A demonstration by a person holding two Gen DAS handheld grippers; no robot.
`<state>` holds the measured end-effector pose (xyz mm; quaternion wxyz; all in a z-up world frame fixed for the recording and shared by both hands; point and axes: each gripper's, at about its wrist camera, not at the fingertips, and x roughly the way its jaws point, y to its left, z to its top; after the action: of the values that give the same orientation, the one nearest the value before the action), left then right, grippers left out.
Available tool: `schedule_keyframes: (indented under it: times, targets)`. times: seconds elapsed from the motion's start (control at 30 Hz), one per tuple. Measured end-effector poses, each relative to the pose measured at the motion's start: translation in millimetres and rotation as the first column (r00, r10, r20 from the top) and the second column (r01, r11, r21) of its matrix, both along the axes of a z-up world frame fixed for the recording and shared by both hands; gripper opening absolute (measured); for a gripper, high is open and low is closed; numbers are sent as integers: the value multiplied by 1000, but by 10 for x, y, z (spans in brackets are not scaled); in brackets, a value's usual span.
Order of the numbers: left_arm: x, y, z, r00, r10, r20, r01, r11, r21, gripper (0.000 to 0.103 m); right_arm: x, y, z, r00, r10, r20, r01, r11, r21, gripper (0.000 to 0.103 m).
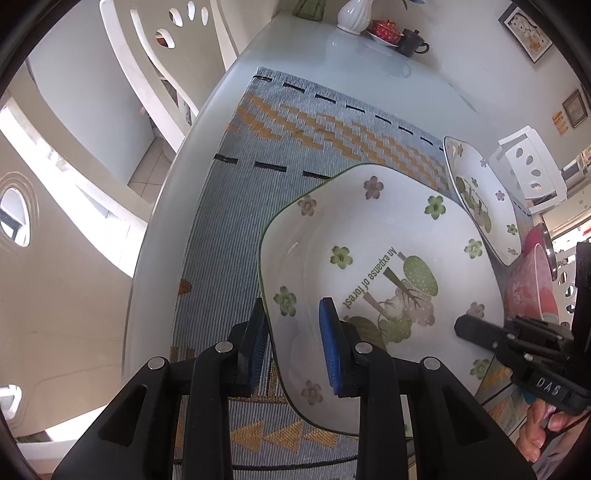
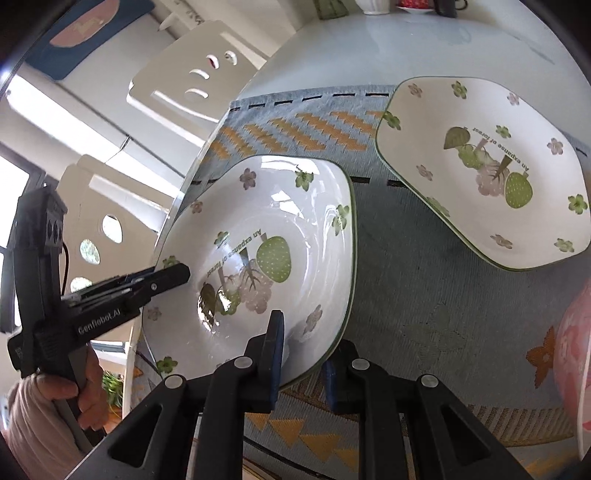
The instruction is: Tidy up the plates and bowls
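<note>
Left tongs [image 1: 295, 343] and right tongs [image 2: 301, 356] both clamping near plate [image 1: 369, 266] rim; right wrist view showing whole second plate [image 2: 484, 170].

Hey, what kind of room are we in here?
Most likely a home dining room: a glass-topped table with a woven placemat, white dining chairs around it, and a teapot and vase at the far end.
</note>
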<state>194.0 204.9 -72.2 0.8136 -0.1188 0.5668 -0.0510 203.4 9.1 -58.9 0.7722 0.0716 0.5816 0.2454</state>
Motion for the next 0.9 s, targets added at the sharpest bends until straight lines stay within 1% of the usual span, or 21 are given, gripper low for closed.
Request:
schedule_keyframes:
  times: [0.1, 0.2, 0.33, 0.4, 0.43, 0.53, 0.6, 0.63, 0.67, 0.7, 0.77, 0.8, 0.9]
  targets:
    - [-7, 8, 12, 1000, 5, 3, -5, 1000, -7, 24, -36, 10, -14, 1000, 4, -3, -4, 1000, 2, 18]
    - [-13, -17, 2, 1000, -19, 10, 19, 1000, 5, 24, -76, -12, -64, 1000, -3, -25, 4, 1000, 16, 18]
    - [50, 27, -27, 999, -46, -4, 46, 998, -32, 23, -80, -86, -177, 995, -31, -95, 37, 997, 70, 18]
    - [122, 16, -69, 997, -76, -20, 75, 997, -29, 17, -62, -119, -209, 991, -48, -125, 58, 995, 77, 19]
    - [169, 10, -91, 996, -87, -29, 87, 996, -23, 17, -47, -140, -236, 987, -64, -146, 75, 994, 73, 19]
    - [256, 48, -114, 996, -83, -38, 80, 995, -62, 17, 38, -249, -271, 971, -123, -203, 148, 982, 114, 19]
    - [285, 99, -149, 997, -62, -41, 57, 992, -114, 17, 95, -293, -243, 969, -154, -194, 177, 978, 111, 19]
    - [284, 107, -157, 997, -59, -39, 54, 991, -123, 17, 135, -304, -244, 967, -170, -190, 191, 977, 97, 19]
    - [277, 104, -155, 998, -59, -35, 54, 991, -120, 17, 149, -304, -251, 966, -177, -191, 197, 976, 91, 15]
    - [272, 94, -152, 998, -62, -32, 58, 992, -112, 17, 153, -278, -242, 968, -174, -182, 192, 977, 91, 14]
    - [269, 110, -154, 998, -54, -36, 49, 991, -127, 17, 119, -182, -164, 983, -143, -113, 148, 988, 36, 15]
    - [270, 113, -148, 998, -55, -35, 50, 990, -129, 17, 92, -162, -139, 987, -130, -89, 133, 991, 29, 14]
    - [245, 83, -88, 998, -64, -14, 62, 992, -108, 16, 40, -222, -138, 987, -137, -86, 143, 987, 67, 14]
